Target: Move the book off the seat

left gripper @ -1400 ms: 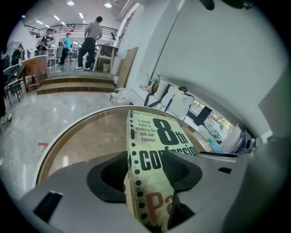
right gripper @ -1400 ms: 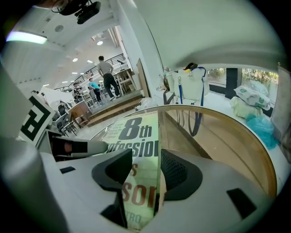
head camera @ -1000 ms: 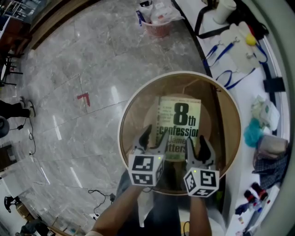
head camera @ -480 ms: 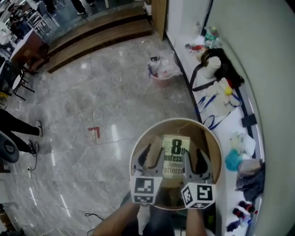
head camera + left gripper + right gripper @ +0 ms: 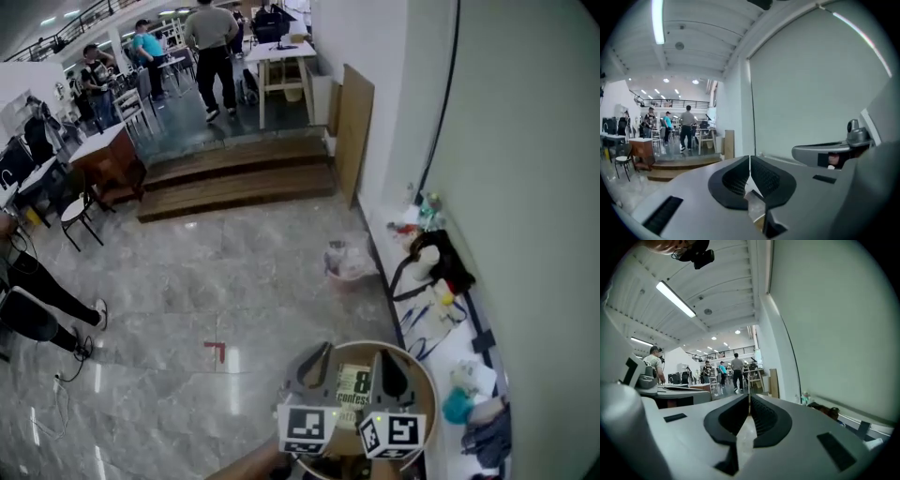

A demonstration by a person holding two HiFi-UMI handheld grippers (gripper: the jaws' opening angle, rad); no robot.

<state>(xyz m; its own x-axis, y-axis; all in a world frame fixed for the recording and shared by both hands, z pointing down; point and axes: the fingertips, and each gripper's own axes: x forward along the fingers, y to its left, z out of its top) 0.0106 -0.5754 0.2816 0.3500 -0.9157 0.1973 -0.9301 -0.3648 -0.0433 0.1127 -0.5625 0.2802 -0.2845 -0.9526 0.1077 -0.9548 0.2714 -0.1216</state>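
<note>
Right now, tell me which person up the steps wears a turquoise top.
The person just left, in the head view, of the grey-shirted one; nobody else there wears turquoise.

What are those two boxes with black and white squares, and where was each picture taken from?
A person holds a tool with two pinching jaws in each hand; the patterned boxes are part of those tools. One picture comes from a camera on the person's head. The other two come from cameras riding on the left gripper and right gripper, looking along their jaws. Low in the head view a book lies on a round seat. Both pairs of jaws are closing, tips together, nothing between them, so nothing is held.
</note>
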